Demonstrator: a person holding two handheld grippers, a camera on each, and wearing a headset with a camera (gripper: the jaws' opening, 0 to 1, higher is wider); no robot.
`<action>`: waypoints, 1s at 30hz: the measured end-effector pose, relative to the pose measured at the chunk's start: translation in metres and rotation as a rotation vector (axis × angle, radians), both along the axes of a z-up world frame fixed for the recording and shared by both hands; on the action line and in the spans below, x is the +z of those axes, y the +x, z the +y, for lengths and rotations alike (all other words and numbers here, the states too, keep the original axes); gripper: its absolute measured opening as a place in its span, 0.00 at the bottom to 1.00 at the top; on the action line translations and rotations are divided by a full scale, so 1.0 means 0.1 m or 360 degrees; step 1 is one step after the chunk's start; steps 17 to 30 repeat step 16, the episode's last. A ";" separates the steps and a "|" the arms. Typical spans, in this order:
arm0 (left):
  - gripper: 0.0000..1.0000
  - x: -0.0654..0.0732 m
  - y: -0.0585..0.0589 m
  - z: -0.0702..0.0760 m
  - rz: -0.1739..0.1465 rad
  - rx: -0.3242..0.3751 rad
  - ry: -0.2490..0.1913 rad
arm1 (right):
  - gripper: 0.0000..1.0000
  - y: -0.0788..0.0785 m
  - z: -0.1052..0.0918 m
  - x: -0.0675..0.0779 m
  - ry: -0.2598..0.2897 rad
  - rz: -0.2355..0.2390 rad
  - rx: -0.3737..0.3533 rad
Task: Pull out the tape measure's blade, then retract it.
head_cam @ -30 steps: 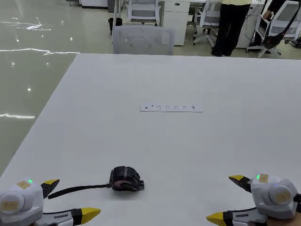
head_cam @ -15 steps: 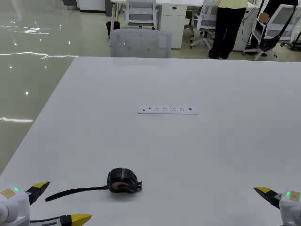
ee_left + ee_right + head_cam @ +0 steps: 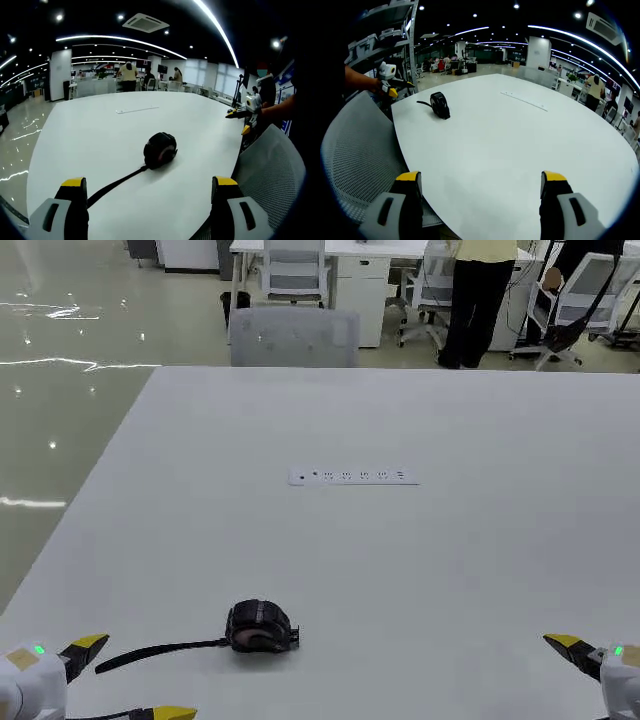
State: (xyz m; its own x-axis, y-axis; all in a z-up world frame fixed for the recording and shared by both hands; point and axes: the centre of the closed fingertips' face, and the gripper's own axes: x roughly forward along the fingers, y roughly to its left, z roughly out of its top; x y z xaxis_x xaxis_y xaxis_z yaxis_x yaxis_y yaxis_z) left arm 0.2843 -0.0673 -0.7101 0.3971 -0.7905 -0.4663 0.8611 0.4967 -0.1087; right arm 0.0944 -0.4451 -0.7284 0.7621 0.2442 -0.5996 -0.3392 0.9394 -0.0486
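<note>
Black tape measure (image 3: 261, 627), strap leftward

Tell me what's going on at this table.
A person holds a hand-held gripper in each hand at a white table. The left hand-held gripper and the right hand-held gripper are both open and hold nothing. The black tape measure lies on the table nearer the left one, its strap trailing toward it, with no blade pulled out yet. A power strip lies farther out.

White table (image 3: 480, 570) bears a black tape measure (image 3: 260, 627) and a white power strip (image 3: 352, 477)
</note>
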 end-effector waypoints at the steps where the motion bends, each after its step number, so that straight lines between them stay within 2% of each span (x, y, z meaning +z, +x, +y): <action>1: 1.00 0.00 0.00 0.00 0.0002 0.0001 0.0001 | 1.00 0.00 0.00 0.00 -0.0001 0.0001 0.0002; 5: 1.00 0.02 -0.01 0.00 -0.0024 -0.0016 0.0015 | 1.00 0.00 0.02 -0.03 -0.0010 0.0001 0.0019; 30: 1.00 0.01 0.01 -0.04 -0.0016 -0.0026 0.0028 | 1.00 -0.01 0.04 0.00 -0.0018 0.0002 0.0033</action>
